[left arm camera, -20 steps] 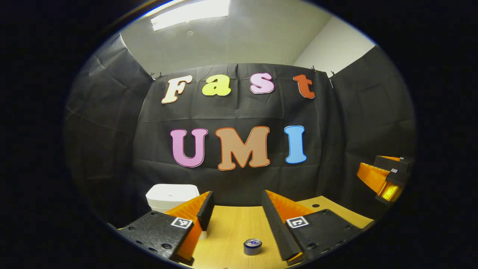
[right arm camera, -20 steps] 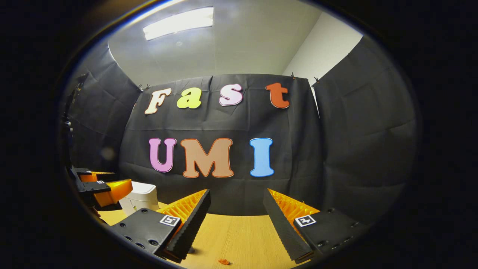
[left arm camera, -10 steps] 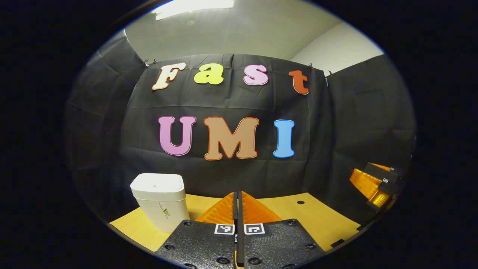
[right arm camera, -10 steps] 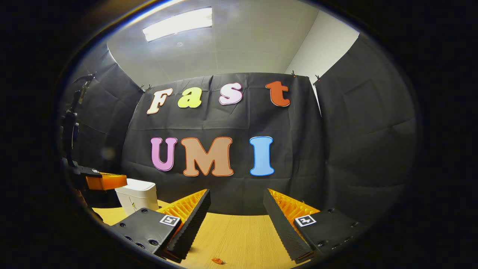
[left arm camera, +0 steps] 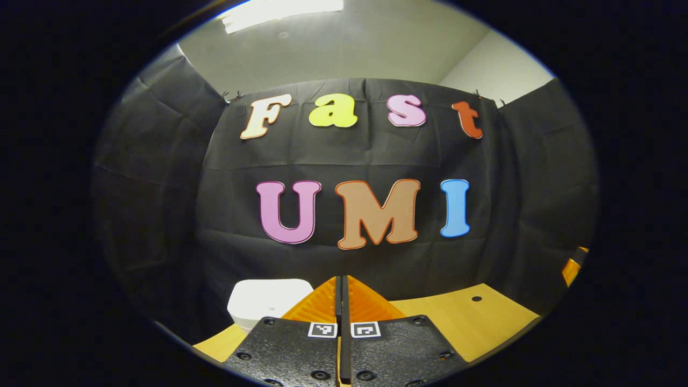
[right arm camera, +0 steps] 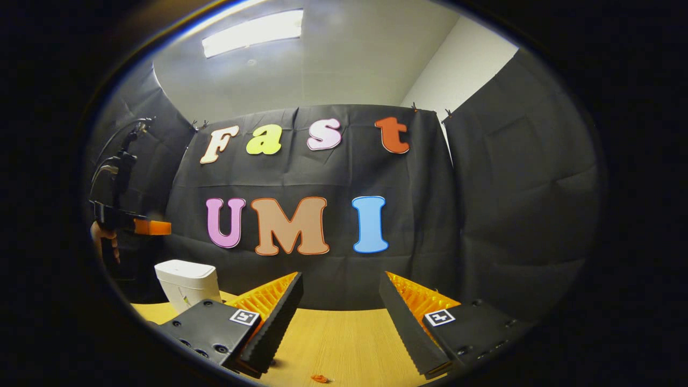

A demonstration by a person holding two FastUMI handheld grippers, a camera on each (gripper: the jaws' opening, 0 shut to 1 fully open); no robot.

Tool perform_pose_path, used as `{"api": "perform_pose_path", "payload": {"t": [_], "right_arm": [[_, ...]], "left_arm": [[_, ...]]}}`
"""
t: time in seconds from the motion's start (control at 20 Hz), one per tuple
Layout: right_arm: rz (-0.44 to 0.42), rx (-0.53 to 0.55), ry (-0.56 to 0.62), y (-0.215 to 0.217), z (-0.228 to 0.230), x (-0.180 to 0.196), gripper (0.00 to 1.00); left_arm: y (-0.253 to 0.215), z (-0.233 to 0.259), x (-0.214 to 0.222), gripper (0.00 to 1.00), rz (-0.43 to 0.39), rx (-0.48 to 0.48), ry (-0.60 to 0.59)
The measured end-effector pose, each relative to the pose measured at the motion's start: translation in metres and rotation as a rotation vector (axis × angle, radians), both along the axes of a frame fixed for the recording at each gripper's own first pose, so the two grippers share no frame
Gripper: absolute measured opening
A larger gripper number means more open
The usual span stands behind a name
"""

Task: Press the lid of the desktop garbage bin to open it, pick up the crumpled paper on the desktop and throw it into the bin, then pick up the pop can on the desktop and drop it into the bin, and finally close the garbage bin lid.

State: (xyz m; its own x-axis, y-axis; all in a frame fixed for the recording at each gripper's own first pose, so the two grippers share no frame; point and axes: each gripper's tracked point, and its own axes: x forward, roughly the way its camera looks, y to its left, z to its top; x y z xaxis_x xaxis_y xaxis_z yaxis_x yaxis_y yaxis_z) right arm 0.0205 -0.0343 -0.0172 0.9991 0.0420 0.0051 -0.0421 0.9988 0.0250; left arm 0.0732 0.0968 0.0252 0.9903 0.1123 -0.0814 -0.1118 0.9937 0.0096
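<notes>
The white desktop bin (left arm camera: 267, 302) stands on the wooden table (left arm camera: 462, 322) with its lid down, just left of and beyond my left gripper (left arm camera: 341, 280). That gripper's fingers are pressed flat together with nothing between them. In the right gripper view the bin (right arm camera: 185, 282) is at the far left, and the left gripper (right arm camera: 153, 228) hovers well above it, held by a hand (right arm camera: 102, 242). My right gripper (right arm camera: 341, 301) is open and empty over the table (right arm camera: 344, 344). Its edge (left arm camera: 571, 267) peeks in at the far right of the left gripper view.
A small orange scrap (right arm camera: 321, 379) lies on the table near the front edge, below my right gripper. A small dark hole (left arm camera: 476, 298) marks the tabletop at the back right. Black cloth walls close the booth on three sides.
My left gripper went from open above a small blue can to shut, then rose above the bin. The can has left the view. The right gripper barely moved.
</notes>
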Motion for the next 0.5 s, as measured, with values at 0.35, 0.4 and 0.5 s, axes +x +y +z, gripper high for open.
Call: {"api": "perform_pose_path", "payload": {"t": [0.35, 0.4, 0.5], "right_arm": [[-0.065, -0.02, 0.032, 0.019, -0.008, -0.002, 0.95], [-0.07, -0.028, 0.039, 0.023, -0.011, -0.001, 0.95], [-0.077, -0.045, 0.056, 0.029, -0.016, -0.002, 0.95]], "left_arm": [[0.081, -0.081, 0.044, 0.0, 0.041, -0.083, 0.193], [0.089, -0.091, 0.049, 0.0, 0.045, -0.094, 0.209], [0.103, -0.105, 0.057, 0.0, 0.054, -0.086, 0.228]]}}
